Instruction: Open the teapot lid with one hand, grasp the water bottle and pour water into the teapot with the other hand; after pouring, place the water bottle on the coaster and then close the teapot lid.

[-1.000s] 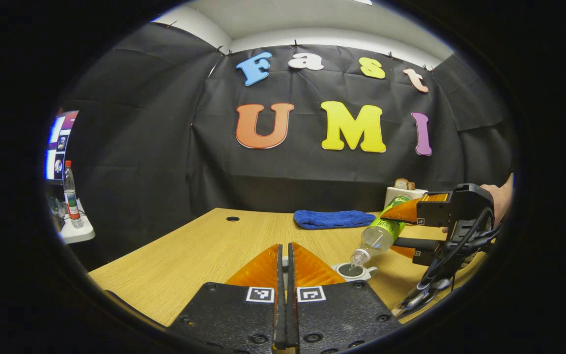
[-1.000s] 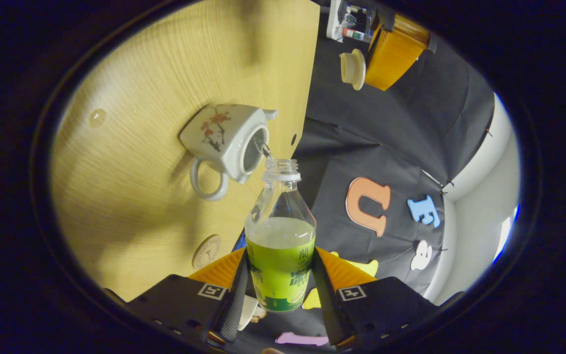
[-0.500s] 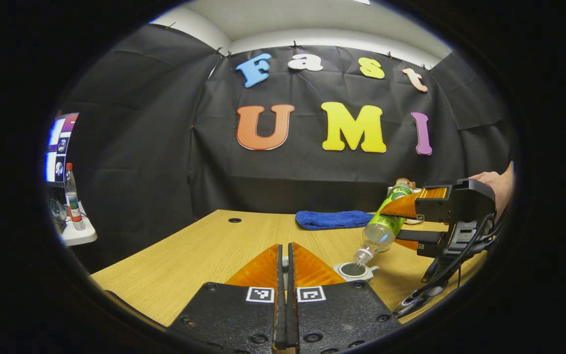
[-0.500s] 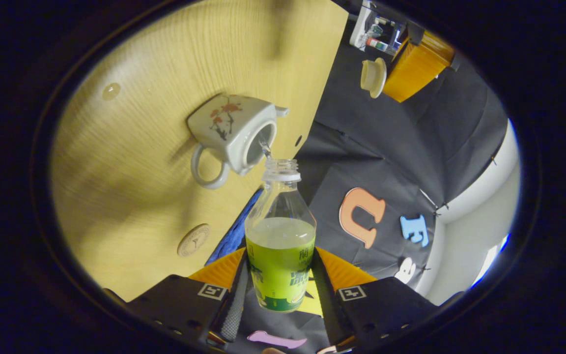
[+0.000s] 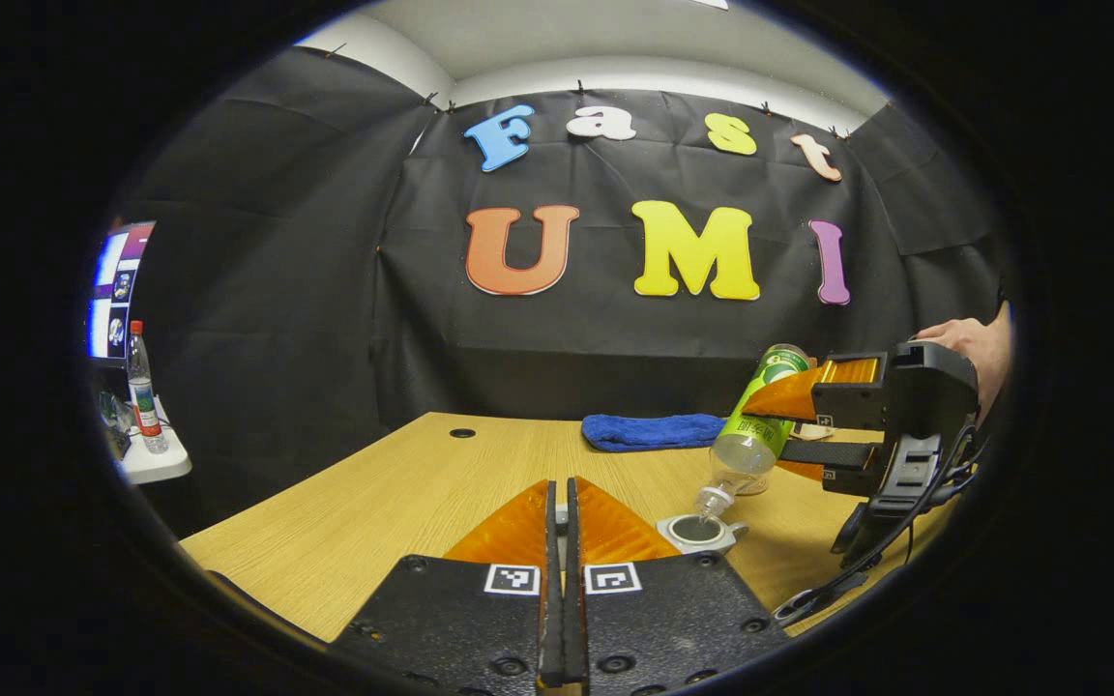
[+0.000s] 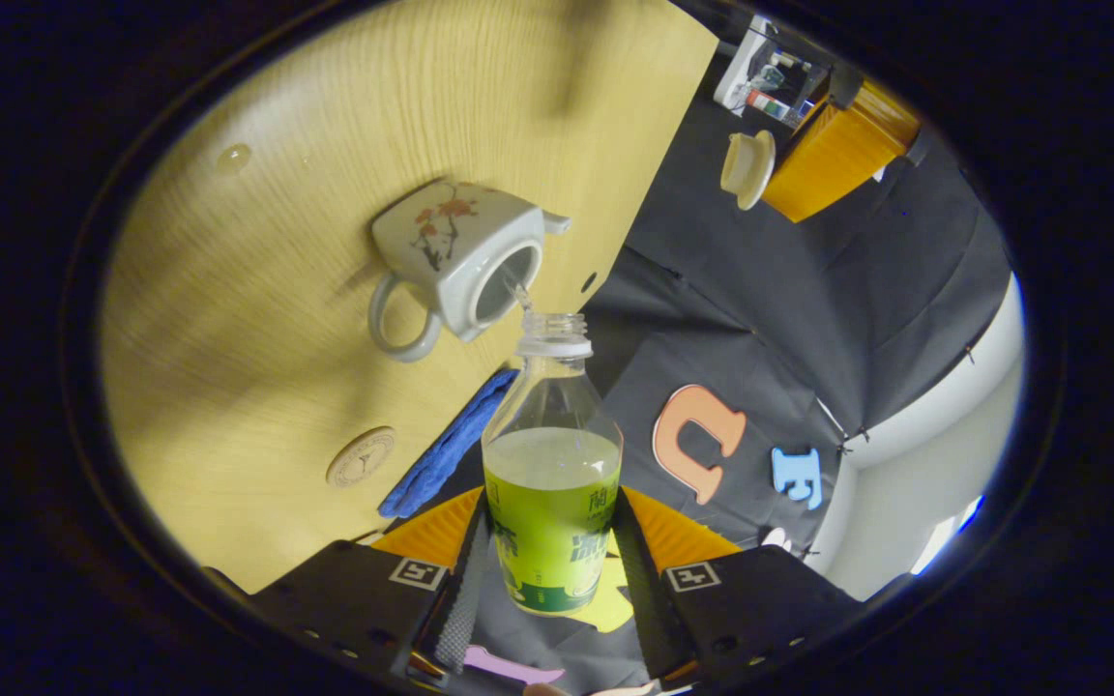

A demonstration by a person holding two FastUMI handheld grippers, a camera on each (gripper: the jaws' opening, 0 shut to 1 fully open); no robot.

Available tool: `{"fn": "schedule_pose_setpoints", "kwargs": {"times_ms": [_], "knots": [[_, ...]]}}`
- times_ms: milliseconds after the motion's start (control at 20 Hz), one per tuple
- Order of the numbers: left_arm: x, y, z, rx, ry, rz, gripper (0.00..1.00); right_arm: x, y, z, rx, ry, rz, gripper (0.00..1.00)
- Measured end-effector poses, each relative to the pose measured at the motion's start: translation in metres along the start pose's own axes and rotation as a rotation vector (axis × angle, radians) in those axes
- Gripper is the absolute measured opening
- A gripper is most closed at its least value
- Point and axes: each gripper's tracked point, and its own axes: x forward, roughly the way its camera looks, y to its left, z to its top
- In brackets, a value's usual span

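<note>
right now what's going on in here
A person is pouring water from a bottle into an open teapot on the wooden table. The right tool is clamped on the tilted bottle, with its mouth just above the pot's opening. The left tool holds the lid up, away from the pot. A round coaster lies bare beside a blue cloth.

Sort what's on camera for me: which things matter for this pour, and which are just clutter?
In the job:
green-labelled plastic water bottle in right gripper
white flower-painted ceramic teapot
white teapot lid in left gripper
round wooden coaster

Lying about:
blue folded towel
red-capped bottle on side shelf
</note>
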Motion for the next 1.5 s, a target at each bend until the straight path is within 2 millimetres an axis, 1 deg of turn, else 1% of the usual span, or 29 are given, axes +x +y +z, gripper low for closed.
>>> {"fn": "schedule_pose_setpoints", "kwargs": {"times_ms": [300,550,700,850,950,1000,1050,1100,1150,1200,1300,1350,1500], "knots": [[0.001,0.001,-0.002,-0.002,0.003,0.003,0.03,0.002,0.004,0.0,-0.01,-0.001,0.004,0.67],[0.001,0.002,-0.004,0.001,0.011,0.005,0.03,0.002,0.004,0.002,-0.005,-0.009,0.002,0.67],[0.001,0.003,-0.004,-0.001,0.01,0.011,0.03,0.002,0.003,0.002,0.009,-0.015,-0.001,0.67],[0.0,0.007,-0.004,-0.004,0.009,0.018,0.03,0.002,0.007,0.003,0.051,-0.024,0.009,0.67],[0.0,0.011,-0.002,-0.02,0.004,0.019,0.03,0.002,0.01,0.002,0.101,-0.029,0.016,0.67],[-0.001,0.013,0.0,-0.029,0.001,0.022,0.03,0.001,0.013,0.002,0.135,-0.031,0.028,0.69],[-0.001,0.016,0.001,-0.033,-0.002,0.03,0.03,0.0,0.018,0.001,0.172,-0.031,0.043,0.65],[-0.002,0.02,0.002,-0.033,-0.004,0.041,0.03,0.0,0.023,0.001,0.209,-0.036,0.061,0.67],[-0.003,0.022,0.004,-0.032,-0.005,0.046,0.03,0.0,0.026,0.001,0.241,-0.04,0.073,0.67],[-0.003,0.021,0.006,-0.03,-0.005,0.048,0.03,-0.001,0.027,0.001,0.282,-0.045,0.076,0.69],[-0.003,0.02,0.008,-0.017,-0.005,0.052,0.03,-0.003,0.026,-0.001,0.369,-0.054,0.081,0.67],[-0.002,0.018,0.009,-0.011,-0.005,0.052,0.03,-0.001,0.029,-0.001,0.419,-0.058,0.092,0.7],[-0.001,0.006,0.014,0.006,-0.008,0.038,0.03,-0.005,0.034,-0.004,0.634,-0.064,0.135,0.7]]}}
